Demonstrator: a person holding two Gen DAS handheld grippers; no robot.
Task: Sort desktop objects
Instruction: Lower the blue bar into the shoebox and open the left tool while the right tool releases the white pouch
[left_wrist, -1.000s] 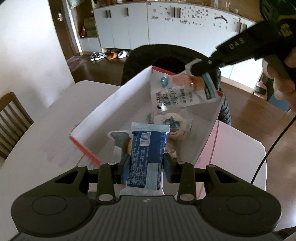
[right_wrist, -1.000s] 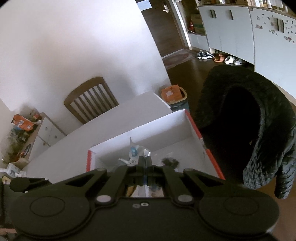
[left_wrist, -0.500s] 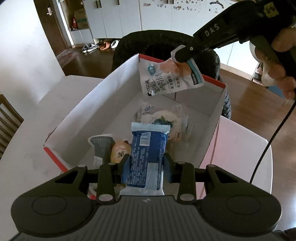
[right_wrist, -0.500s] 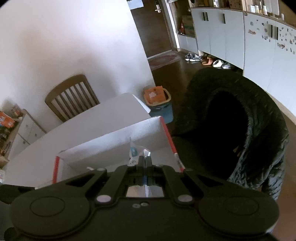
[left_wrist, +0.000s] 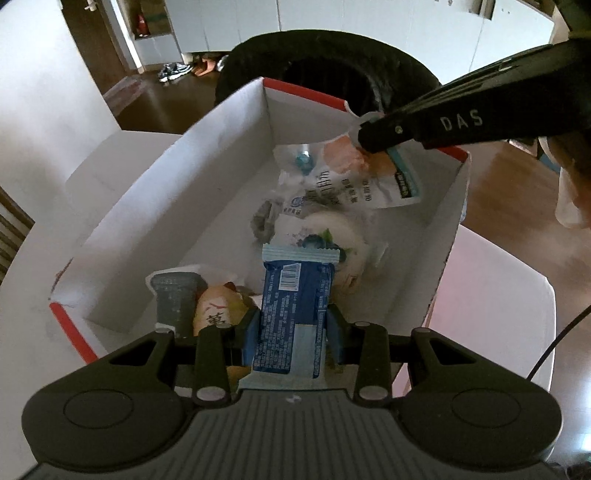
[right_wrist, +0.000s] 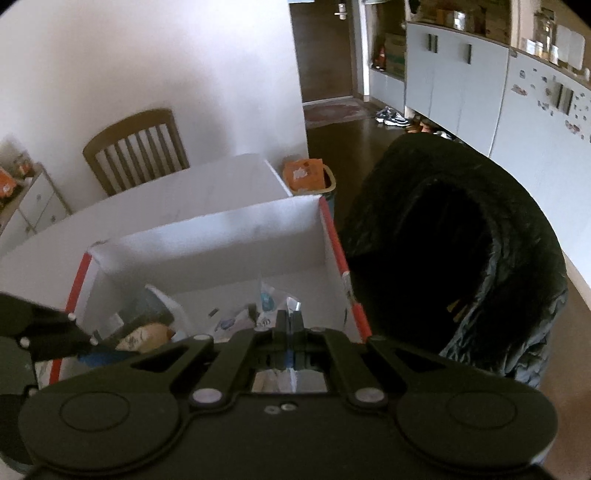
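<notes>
A white cardboard box with red rims (left_wrist: 207, 155) stands on the white table and holds several snack packs. My left gripper (left_wrist: 291, 325) is shut on a blue snack bar (left_wrist: 293, 302) and holds it over the box's near end. My right gripper (right_wrist: 288, 325) is shut on a white snack pouch (left_wrist: 354, 181), which hangs inside the box at its far right and touches the packs below. In the right wrist view only the pouch's top edge (right_wrist: 269, 302) shows past the fingers. A round blueberry pastry pack (left_wrist: 328, 236) lies mid-box.
A grey-topped pack (left_wrist: 173, 299) and a beige pack (left_wrist: 218, 310) lie at the box's near left. A black jacket (right_wrist: 461, 240) hangs on a chair beyond the box. A wooden chair (right_wrist: 136, 147) and an orange bin (right_wrist: 306, 173) stand by the table's far side.
My right gripper has lowered the white pouch from above the far wall down into the box. My left gripper with the blue bar has moved further over the box.
</notes>
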